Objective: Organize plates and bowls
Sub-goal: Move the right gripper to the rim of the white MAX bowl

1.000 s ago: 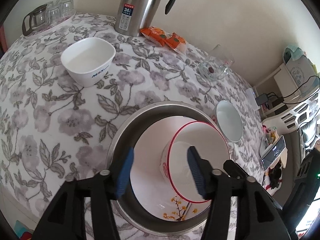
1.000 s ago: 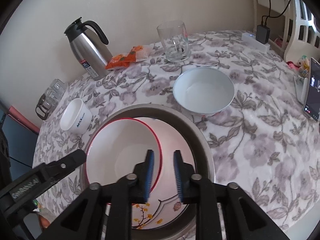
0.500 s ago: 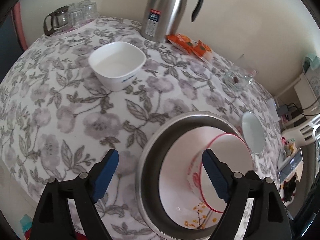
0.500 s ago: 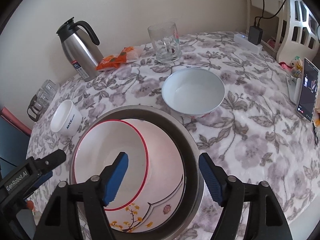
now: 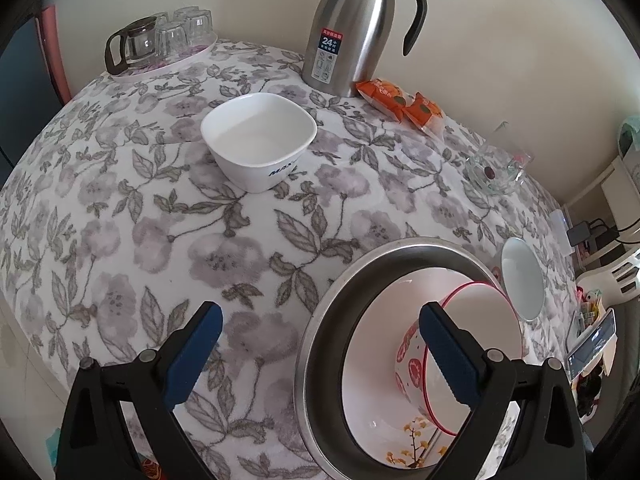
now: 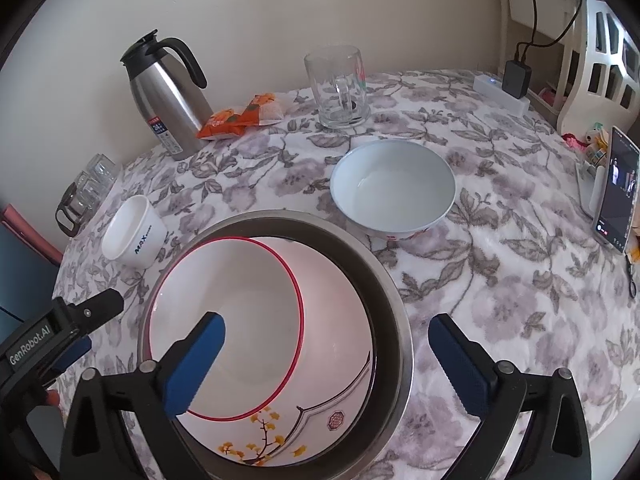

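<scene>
While the red-rimmed bowl (image 6: 224, 320) lies tilted inside the steel basin (image 6: 394, 300), both the left gripper (image 5: 320, 354) and right gripper (image 6: 326, 364) stand spread wide, holding nothing.

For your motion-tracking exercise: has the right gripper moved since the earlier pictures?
Yes. The right gripper has let go of the red-rimmed bowl and opened wide, and it has drawn back a little from the steel basin, which lies where it was.

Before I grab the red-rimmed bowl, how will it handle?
The red-rimmed bowl leans tilted inside the steel basin, so it may rock or slide when nudged. It looks glazed: probably rigid, slippery, and chippable.
</scene>
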Demonstrator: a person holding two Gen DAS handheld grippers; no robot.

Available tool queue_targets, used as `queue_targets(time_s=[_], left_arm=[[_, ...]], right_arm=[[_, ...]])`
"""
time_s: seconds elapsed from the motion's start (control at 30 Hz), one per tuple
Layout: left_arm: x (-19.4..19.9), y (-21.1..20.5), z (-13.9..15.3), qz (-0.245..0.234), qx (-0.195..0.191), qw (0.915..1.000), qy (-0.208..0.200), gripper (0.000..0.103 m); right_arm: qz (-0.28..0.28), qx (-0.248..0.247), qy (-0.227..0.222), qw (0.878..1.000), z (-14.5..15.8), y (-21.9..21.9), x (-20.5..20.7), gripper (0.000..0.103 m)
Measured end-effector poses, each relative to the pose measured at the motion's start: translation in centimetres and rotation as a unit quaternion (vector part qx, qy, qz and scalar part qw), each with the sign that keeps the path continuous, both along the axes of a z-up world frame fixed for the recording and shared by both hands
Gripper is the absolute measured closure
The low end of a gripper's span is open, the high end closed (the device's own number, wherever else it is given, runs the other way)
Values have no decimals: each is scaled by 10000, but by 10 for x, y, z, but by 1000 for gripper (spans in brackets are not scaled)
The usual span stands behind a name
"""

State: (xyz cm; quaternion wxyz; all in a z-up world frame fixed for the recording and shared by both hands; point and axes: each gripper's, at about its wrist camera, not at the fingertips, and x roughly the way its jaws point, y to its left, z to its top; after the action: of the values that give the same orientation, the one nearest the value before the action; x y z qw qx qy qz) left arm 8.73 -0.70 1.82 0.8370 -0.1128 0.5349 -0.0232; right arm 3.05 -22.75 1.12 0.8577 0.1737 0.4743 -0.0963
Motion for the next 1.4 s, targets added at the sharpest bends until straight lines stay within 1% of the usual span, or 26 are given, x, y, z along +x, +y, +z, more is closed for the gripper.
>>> queue_targets(time_s=[0.2, 0.37, 0.5, 0.67, 0.8, 0.97, 1.17, 1.4], left_arm=[[4, 10, 0, 26, -84, 9999, 49, 4], [7, 36, 4, 416, -29, 9991, -43, 4], [8, 61, 11, 784, 53, 9967, -179, 4], [9, 91, 15, 1184, 72, 9927, -205, 4], [9, 108, 16, 1373, 37, 9902, -235, 4], [9, 126, 17, 1547, 13, 9876, -257, 4], [10, 147, 15, 1730, -36, 9846, -257, 4], [10, 169, 11, 1900, -44, 9815, -241, 4]], right_arm=[[79, -48, -126, 9999, 6, 4, 0, 0], [168, -128, -253, 9995, 13, 13, 1, 0], [231, -162, -432, 9987, 22, 20, 2, 0], [320, -311, -632, 9970, 33, 37, 5, 0], [412, -334, -808, 9953, 42, 51, 7, 0], [740, -421, -1019, 9912, 52, 82, 14, 0], [1112, -408, -1007, 9878, 48, 117, 23, 0], [1212, -260, -996, 9873, 42, 135, 34, 0]])
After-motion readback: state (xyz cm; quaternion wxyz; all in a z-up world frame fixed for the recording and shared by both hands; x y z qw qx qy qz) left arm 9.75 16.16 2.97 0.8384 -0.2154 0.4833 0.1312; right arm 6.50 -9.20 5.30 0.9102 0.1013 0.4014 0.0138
